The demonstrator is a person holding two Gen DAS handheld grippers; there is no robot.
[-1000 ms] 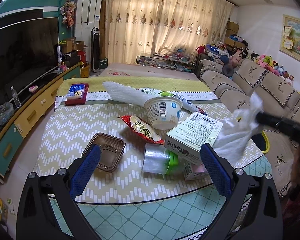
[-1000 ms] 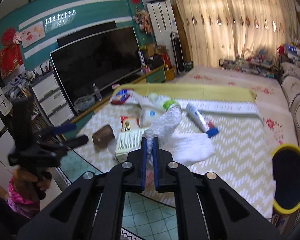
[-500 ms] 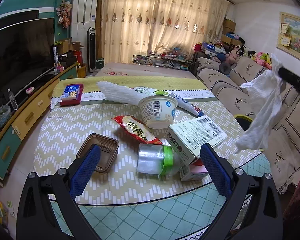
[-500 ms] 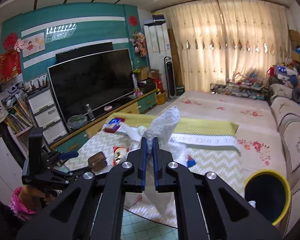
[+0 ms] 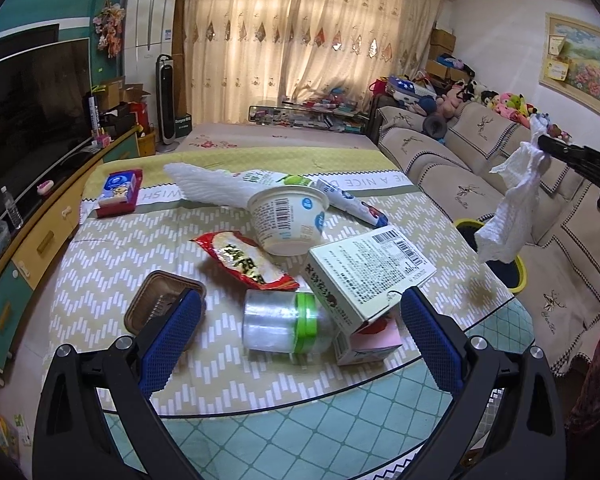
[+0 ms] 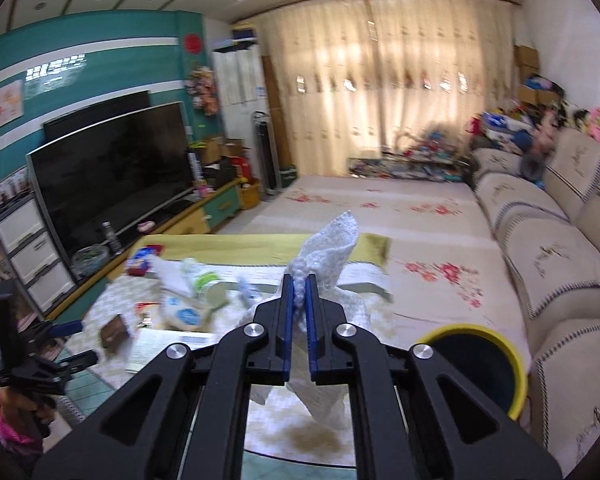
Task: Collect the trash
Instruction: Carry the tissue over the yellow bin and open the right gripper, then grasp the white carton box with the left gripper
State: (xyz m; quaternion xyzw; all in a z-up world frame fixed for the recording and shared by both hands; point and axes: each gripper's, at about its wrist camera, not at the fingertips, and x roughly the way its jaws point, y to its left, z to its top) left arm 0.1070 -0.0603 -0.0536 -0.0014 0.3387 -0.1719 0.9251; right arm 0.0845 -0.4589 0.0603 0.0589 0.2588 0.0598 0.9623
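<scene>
Soft, crinkly white paper towel (image 5: 508, 208) pinched between matt blue rubbery pads (image 6: 287, 320). Shiny see-through plastic jar (image 5: 284, 322) with green lid. Smooth cardboard box (image 5: 370, 272). Glossy red snack wrapper (image 5: 242, 264). Smooth white plastic cup (image 5: 288, 220). Woven cloth with zigzags over the table (image 5: 100, 264).

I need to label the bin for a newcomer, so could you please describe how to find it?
Start at the beige sofa along the right wall and look at the floor between it and the table. The bin stands there: round, with a yellow rim and dark inside, the only open container off the table.
</scene>
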